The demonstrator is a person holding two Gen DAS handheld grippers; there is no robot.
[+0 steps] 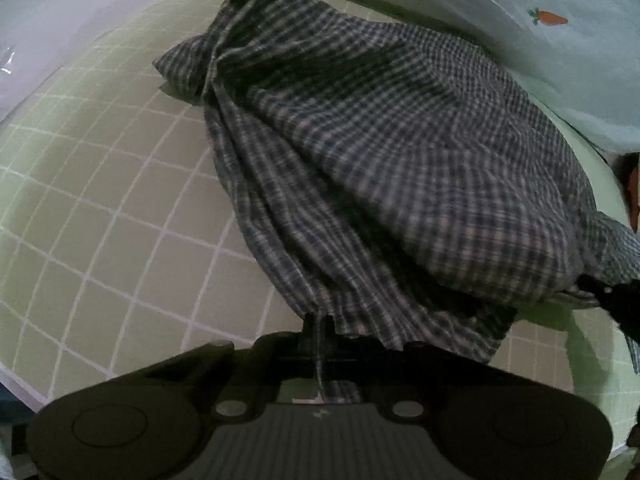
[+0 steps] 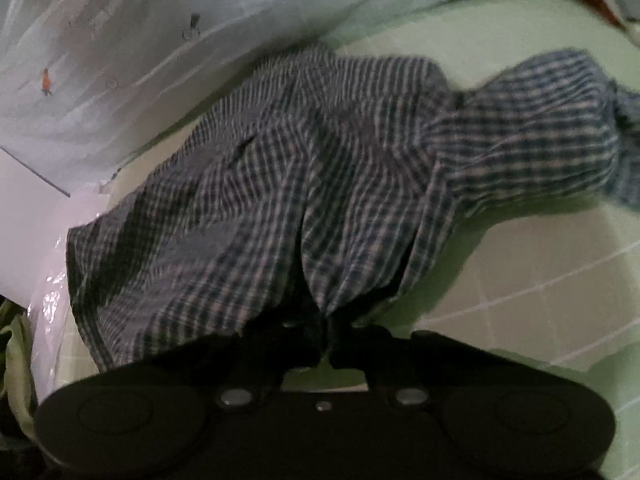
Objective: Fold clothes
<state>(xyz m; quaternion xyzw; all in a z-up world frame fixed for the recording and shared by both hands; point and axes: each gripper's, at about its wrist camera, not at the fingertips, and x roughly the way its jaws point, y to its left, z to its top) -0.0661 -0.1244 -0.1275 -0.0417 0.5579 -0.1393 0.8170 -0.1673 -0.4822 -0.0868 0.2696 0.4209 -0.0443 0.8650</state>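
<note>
A blue and white checked shirt [image 1: 380,152] is lifted and bunched over the green gridded mat [image 1: 100,208]. My left gripper [image 1: 320,332] is shut on a pinched edge of the shirt, which drapes away from it. The right gripper [image 1: 616,300] shows at the right edge of the left wrist view, gripping another part of the cloth. In the right wrist view my right gripper [image 2: 328,332] is shut on a gathered fold of the shirt [image 2: 300,184], with a sleeve [image 2: 540,128] trailing to the right. The fingertips of both grippers are hidden by cloth.
A pale sheet printed with carrots [image 1: 548,18] lies along the far side, also in the right wrist view [image 2: 120,40]. A white glossy surface [image 2: 24,232] is at the left. The gridded mat [image 2: 560,272] extends right.
</note>
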